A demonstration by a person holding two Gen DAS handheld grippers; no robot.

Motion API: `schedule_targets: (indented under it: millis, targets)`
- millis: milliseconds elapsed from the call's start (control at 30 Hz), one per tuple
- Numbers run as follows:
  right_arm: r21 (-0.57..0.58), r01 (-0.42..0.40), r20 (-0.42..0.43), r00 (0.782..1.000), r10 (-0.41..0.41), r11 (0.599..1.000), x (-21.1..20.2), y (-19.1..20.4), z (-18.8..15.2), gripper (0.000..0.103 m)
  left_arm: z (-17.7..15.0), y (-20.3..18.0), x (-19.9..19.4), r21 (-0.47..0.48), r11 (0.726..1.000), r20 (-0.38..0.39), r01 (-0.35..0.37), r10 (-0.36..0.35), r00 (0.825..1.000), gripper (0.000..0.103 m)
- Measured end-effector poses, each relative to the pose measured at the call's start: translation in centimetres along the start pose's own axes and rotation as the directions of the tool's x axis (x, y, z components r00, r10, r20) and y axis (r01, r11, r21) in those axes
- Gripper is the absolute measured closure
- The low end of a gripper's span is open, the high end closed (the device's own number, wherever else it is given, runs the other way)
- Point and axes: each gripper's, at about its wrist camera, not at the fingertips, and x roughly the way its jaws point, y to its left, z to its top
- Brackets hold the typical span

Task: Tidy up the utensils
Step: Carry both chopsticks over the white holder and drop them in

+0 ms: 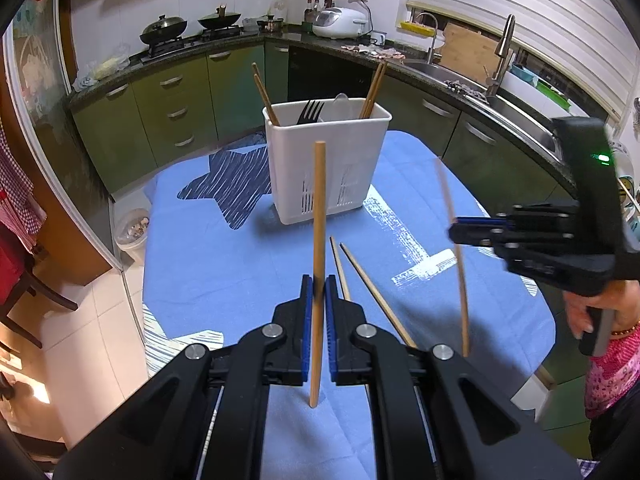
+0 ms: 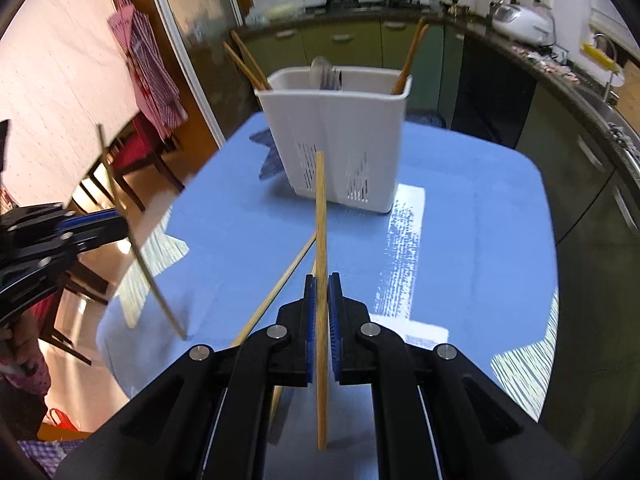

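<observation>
Here the bench (image 1: 224, 264) wears a pale blue cloth printed with a dark blue striped star (image 1: 236, 184) and white brushed patches. Near its far middle stands a white plastic utensil caddy (image 1: 326, 160), slotted low on its front wall; it holds pairs of wooden chopsticks leaning out at the left and right ends, with a black fork (image 1: 310, 112) and a pale spoon between them.

The left gripper (image 1: 319, 284) has its blue-padded jaws clamped on a wooden chopstick (image 1: 319, 208), which stands nearly upright, its lower tip close over the cloth. The right gripper (image 2: 322, 284) is likewise clamped on its own chopstick (image 2: 320, 216), also upright and clear of the bench; from the left wrist view that gripper and stick appear blurred at the right, carried by a person's hand (image 1: 592, 312) in a pink patterned sleeve. Two more chopsticks (image 1: 360, 272) lie loose on the cloth just in front of the left gripper, fanning apart toward the caddy.

Around the bench runs an L-shaped dark kitchen counter (image 1: 120, 68) over green cabinets, with two woks on a gas hob, a white rice cooker (image 1: 340, 22), and a steel sink with a tall tap under a slatted blind. Checked red aprons (image 2: 144, 52) hang by a doorway, beside dark wooden chairs on pale floor tiles.
</observation>
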Motion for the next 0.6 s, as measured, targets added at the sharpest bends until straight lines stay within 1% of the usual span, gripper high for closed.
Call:
schedule_targets:
  millis: [167, 333, 600]
  targets:
    - [0.015, -0.014, 0.048, 0.999, 0.013, 1.0, -2.6, -0.2, -1.3, 0.096, 0.1, -0.3, -0.6, 0.007, 1.0, 0.015, 0.0, 0.0, 1.0, 0.097]
    - [0.019, -0.024, 0.08, 0.997, 0.022, 1.0, -4.0, 0.0, -1.6, 0.096, 0.3, -0.6, -1.3, 0.015, 1.0, 0.028, -0.002, 0.001, 1.0, 0.097]
    - [0.018, -0.03, 0.14, 0.99, 0.027, 0.999, -6.0, 0.1, -0.5, 0.096, 1.3, -0.9, -2.0, 0.027, 1.0, 0.051, -0.003, 0.002, 0.999, 0.097]
